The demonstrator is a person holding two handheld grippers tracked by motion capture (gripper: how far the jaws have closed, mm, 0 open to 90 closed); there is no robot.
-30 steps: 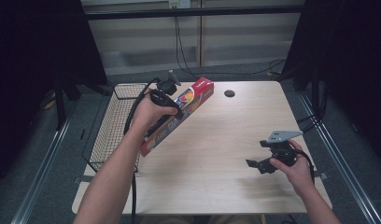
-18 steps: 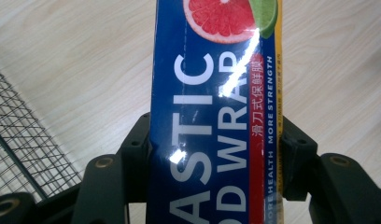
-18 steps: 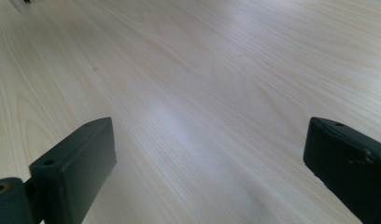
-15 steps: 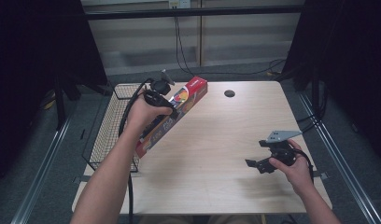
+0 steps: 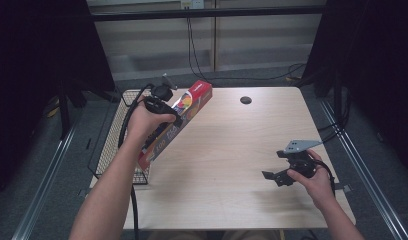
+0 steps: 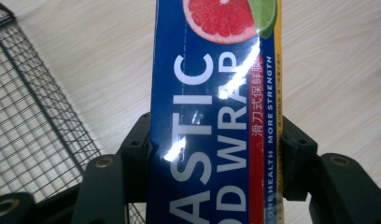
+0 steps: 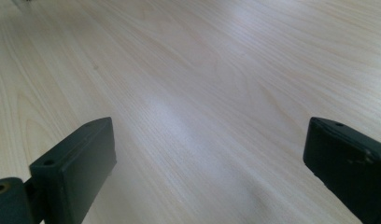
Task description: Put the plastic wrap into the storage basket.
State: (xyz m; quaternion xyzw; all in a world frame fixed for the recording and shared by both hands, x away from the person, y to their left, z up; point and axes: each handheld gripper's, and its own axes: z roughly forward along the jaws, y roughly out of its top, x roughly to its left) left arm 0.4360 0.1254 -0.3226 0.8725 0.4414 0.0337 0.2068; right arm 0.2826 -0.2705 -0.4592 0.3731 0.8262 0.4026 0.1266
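A: Left gripper (image 5: 164,117) status?

B: I read it clamped on the wrap box (image 5: 178,121), jaws pressing both long sides. The left gripper view has the blue face of the box (image 6: 212,116) running up between them, grapefruit print at the top.

A: Where's the box?

B: Off the table (image 5: 232,150), tilted, its far end over the table's back-left corner and its near end over the edge beside the wire basket (image 5: 114,145). Basket mesh (image 6: 34,121) sits just left of the box.

A: Right gripper (image 5: 279,176)?

B: Spread wide, nothing between the jaws. I see bare wood (image 7: 202,93) beneath it, near the front right, well apart from the box
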